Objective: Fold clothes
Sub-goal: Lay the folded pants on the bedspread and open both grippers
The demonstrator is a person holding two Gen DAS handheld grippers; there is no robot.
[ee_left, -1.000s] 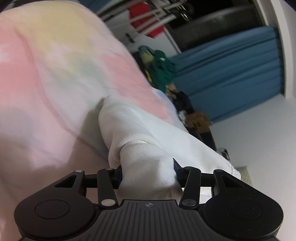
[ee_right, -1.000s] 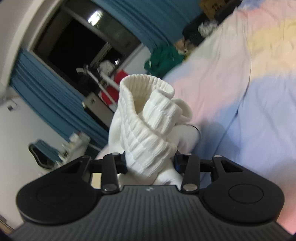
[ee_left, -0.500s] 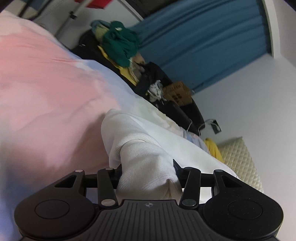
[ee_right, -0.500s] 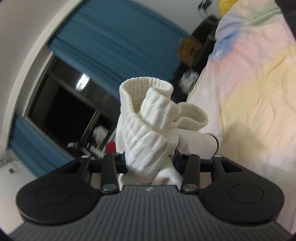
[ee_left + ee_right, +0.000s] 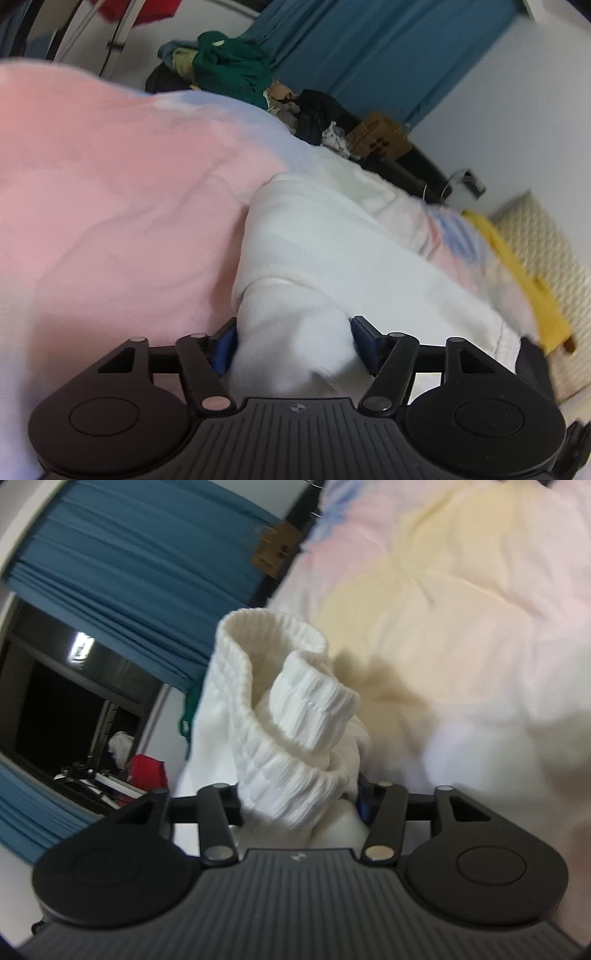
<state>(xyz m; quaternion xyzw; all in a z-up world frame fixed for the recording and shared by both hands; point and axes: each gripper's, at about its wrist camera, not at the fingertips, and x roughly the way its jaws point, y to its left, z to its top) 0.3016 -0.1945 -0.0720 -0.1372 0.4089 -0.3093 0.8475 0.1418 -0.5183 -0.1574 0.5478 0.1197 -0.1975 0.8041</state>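
A white garment [image 5: 332, 251] lies over the pastel pink, yellow and blue bedspread [image 5: 110, 192]. My left gripper [image 5: 291, 343] is shut on a bunched fold of its smooth fabric, which trails away to the right. My right gripper [image 5: 299, 801] is shut on the garment's white ribbed cuff [image 5: 280, 716], which stands up in a curled roll above the fingers. The bedspread [image 5: 461, 609] fills the right of the right wrist view. The fingertips of both grippers are hidden by cloth.
A heap of green and dark clothes [image 5: 229, 70] lies past the far edge of the bed. A cardboard box [image 5: 380, 140] and blue curtains [image 5: 369, 48] stand behind. A yellow cloth [image 5: 517, 273] and a quilted cream cushion [image 5: 546, 251] are at the right. A dark window [image 5: 66, 709] shows at the left.
Both grippers have swung round with the white garment still held. The left view now shows more of the bed's far edge and the cushion; the right view now looks down on the bedspread.
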